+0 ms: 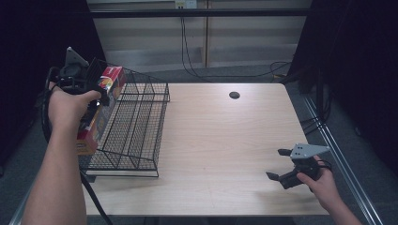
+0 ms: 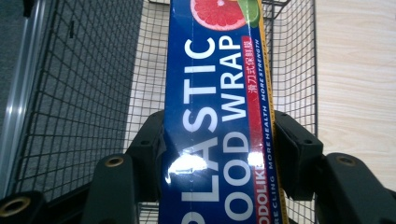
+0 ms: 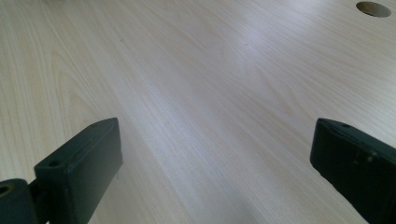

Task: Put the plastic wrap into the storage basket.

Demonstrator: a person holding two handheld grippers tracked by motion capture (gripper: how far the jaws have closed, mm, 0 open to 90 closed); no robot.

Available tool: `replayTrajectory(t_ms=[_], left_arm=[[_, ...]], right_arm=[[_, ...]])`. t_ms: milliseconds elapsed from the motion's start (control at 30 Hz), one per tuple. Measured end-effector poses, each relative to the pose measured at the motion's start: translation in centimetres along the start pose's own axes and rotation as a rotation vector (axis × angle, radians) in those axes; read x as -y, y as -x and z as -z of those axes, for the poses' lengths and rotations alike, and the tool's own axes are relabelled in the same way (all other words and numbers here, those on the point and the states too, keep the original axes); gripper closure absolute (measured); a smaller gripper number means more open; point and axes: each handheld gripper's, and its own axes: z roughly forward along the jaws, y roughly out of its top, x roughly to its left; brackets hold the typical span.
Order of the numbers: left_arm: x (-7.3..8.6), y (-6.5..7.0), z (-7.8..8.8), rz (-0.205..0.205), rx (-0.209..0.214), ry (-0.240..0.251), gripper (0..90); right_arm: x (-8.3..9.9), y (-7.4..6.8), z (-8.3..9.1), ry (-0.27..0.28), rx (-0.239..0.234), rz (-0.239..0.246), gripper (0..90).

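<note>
Left gripper (image 2: 219,154) clamped on plastic wrap box (image 2: 219,93), wire basket (image 2: 84,93) right below; likely placing. Next: lower, release. Right gripper (image 3: 215,172) jaws apart, idle.

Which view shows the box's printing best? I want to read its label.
The left gripper view: the plastic food wrap box runs up its middle, lettering large and sharp, clamped by the left claw. The high view shows it small, at the wire basket, partly behind the hand.

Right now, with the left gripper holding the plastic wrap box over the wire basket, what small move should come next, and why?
Probably lower the plastic food wrap box into the black wire basket before releasing: the left gripper clamps it above the mesh, while the right gripper sits open over the table.
</note>
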Motion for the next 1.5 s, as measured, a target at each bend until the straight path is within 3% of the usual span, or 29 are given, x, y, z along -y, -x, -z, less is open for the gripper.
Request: replayTrajectory(t_ms=[1500], left_arm=[[1.5,-1.9,-2.9,0.052,-0.03,-0.073,43.4]], right_arm=[[-0.1,0.0,-0.1,-0.002,-0.003,0.008,1.9]])
